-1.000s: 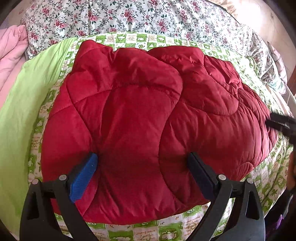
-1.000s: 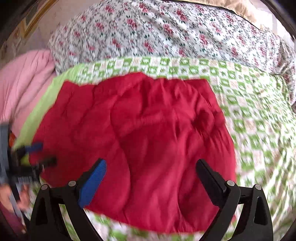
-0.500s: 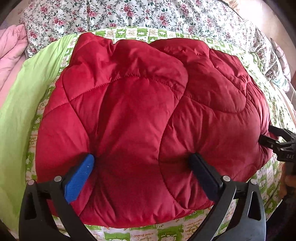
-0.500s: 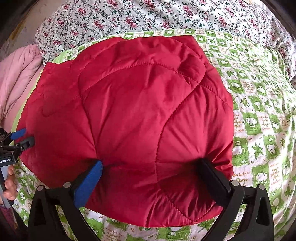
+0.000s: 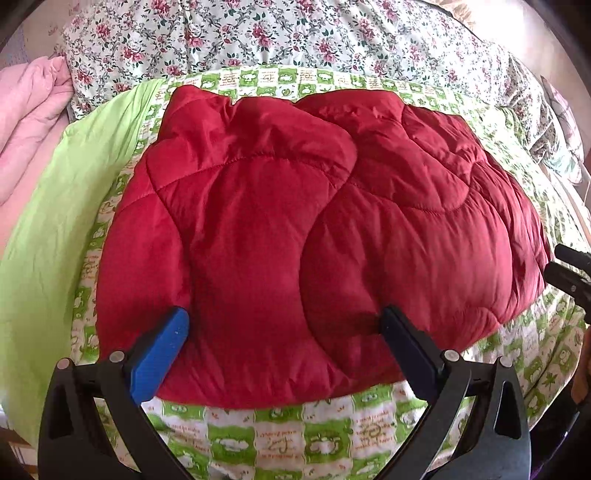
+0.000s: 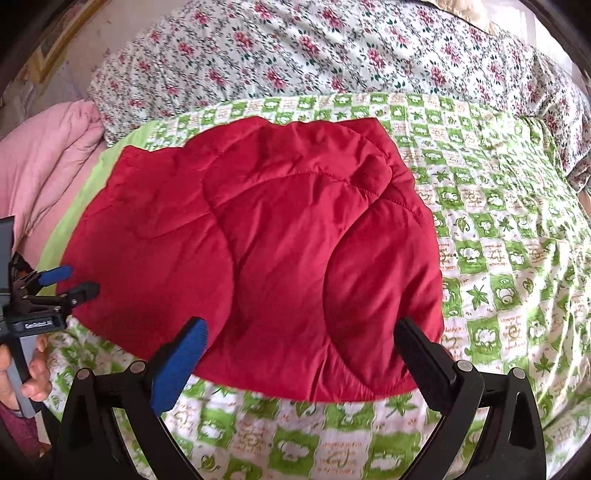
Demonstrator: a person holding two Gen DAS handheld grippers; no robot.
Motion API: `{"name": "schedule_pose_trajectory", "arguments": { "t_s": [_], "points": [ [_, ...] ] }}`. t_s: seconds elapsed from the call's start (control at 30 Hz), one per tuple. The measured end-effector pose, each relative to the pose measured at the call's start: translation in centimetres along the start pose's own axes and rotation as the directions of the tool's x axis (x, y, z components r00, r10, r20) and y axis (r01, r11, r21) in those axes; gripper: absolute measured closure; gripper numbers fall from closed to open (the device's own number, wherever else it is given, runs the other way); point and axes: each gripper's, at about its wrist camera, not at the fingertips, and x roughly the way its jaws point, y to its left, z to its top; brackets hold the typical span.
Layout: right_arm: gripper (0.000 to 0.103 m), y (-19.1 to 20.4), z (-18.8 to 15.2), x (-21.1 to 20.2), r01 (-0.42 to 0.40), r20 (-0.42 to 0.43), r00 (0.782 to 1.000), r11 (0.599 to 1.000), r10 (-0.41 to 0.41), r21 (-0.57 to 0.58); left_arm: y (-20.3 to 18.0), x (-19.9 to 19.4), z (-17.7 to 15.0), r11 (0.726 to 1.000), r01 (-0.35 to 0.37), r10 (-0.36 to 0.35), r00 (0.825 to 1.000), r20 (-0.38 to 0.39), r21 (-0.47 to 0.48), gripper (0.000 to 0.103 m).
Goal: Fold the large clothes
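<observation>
Left wrist view
Left gripper (image 5: 282, 321): its jaws are wide apart and hold nothing. One finger is blue, the other is dark.
Coat (image 5: 314, 236): a big puffy red one, folded into a thick bundle. It lies flat on the bed, right in front of the jaws and past their tips. Both tips sit over its near edge; I cannot tell if they touch it.
Blanket (image 5: 280, 439): green and white squares. It is under the coat and shows below the jaws.
Green sheet (image 5: 48, 236): plain light green, left of the jaws, beside the coat.
Flower sheet (image 5: 295, 33): far past the coat, at the top.
Pink quilt (image 5: 26, 118): far left, up by the flower sheet.
Right gripper (image 5: 569, 275): black, at the right edge, just beside the coat's right end. Only a bit shows here.

Right wrist view
Right gripper (image 6: 301, 339): its jaws are wide apart too, with nothing in them.
Coat (image 6: 266, 251): in front of the jaws, spread from left of them to the right tip.
Blanket (image 6: 498, 221): wide and bare to the right of the jaws.
Left gripper (image 6: 70, 282): far left, its tips just apart, close by the coat's left edge.
Hand (image 6: 26, 373): holds that gripper's grey handle.
</observation>
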Motion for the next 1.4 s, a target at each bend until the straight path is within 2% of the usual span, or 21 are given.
{"name": "schedule_pose_trajectory", "arguments": {
  "t_s": [0.33,0.53,0.83,1.07,1.2,1.4],
  "points": [
    [0.003,2.3,-2.0,-2.0,-0.029,-0.003,1.0,0.997,0.029,-0.074,0.0,-1.2,-1.6,1.0,0.0,0.0,1.0,0.0,-0.005,0.0],
    [0.003,3.0,-3.1,-2.4,-0.045,-0.021,0.999,0.995,0.043,-0.085,-0.2,-2.4,-2.4,0.999,-0.034,0.034,0.999,0.029,0.022,0.0],
    [0.002,3.9,-4.3,-3.2,-0.057,-0.037,0.998,0.992,0.053,-0.111,-0.3,-4.3,-3.7,0.999,-0.042,0.04,0.997,0.059,0.035,0.0],
    [0.001,4.5,-4.9,-3.5,-0.069,-0.063,0.996,0.989,0.061,-0.134,-0.4,-5.0,-5.5,0.994,-0.087,0.085,0.996,0.041,0.073,0.0],
    [0.001,4.9,-4.5,-4.6,-0.063,-0.06,0.997,0.984,0.053,-0.169,-0.7,-6.9,-5.6,0.982,-0.151,0.141,0.986,0.089,0.115,0.0],
    [0.0,4.8,-1.8,-9.0,-0.127,-0.001,0.992,0.972,0.129,-0.195,-0.5,-10.9,-3.8,0.97,-0.206,0.182,0.967,0.178,0.128,0.0]
  ]
}}
